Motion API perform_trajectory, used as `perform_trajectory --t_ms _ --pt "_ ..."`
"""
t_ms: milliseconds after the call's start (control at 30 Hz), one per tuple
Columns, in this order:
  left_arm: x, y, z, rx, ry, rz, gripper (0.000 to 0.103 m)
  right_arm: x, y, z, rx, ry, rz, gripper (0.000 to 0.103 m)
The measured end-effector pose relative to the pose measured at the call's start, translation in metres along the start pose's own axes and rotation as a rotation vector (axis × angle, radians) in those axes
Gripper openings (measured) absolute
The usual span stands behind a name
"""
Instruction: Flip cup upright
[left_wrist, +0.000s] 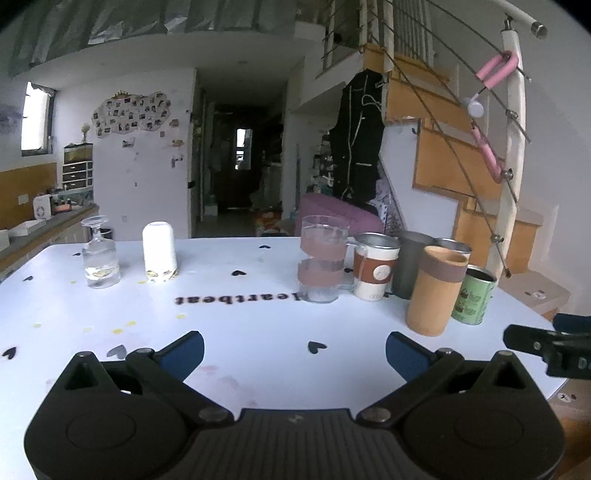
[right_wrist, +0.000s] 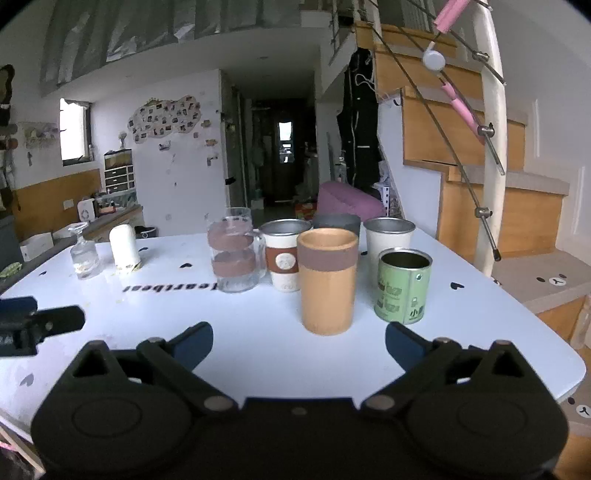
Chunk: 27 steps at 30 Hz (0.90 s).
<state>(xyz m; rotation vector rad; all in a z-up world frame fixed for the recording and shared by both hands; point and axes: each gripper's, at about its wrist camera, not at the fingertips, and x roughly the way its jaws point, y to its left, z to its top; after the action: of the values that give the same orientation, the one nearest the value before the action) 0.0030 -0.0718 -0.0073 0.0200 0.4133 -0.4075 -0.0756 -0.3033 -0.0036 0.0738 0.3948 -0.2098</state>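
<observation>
A white cup stands upside down at the far left of the white table; it also shows in the right wrist view. Left of it a stemmed glass stands inverted, also seen from the right wrist. My left gripper is open and empty above the table's near edge, well short of both. My right gripper is open and empty, just in front of an upright orange cup.
Upright cups cluster at the right: a glass mug with pink bands, a white cup with a brown sleeve, a grey cup, a green tin. A staircase with cable railing stands beyond the table's right edge.
</observation>
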Motion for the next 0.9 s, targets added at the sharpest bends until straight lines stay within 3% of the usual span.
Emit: perform_trajectory --t_ms 900 --pt "-0.0049 -0.0028 -0.0073 0.004 0.024 0.033 0.103 -0.0088 0.0031 -0.0049 0.01 -0.003 -0.019 0.103"
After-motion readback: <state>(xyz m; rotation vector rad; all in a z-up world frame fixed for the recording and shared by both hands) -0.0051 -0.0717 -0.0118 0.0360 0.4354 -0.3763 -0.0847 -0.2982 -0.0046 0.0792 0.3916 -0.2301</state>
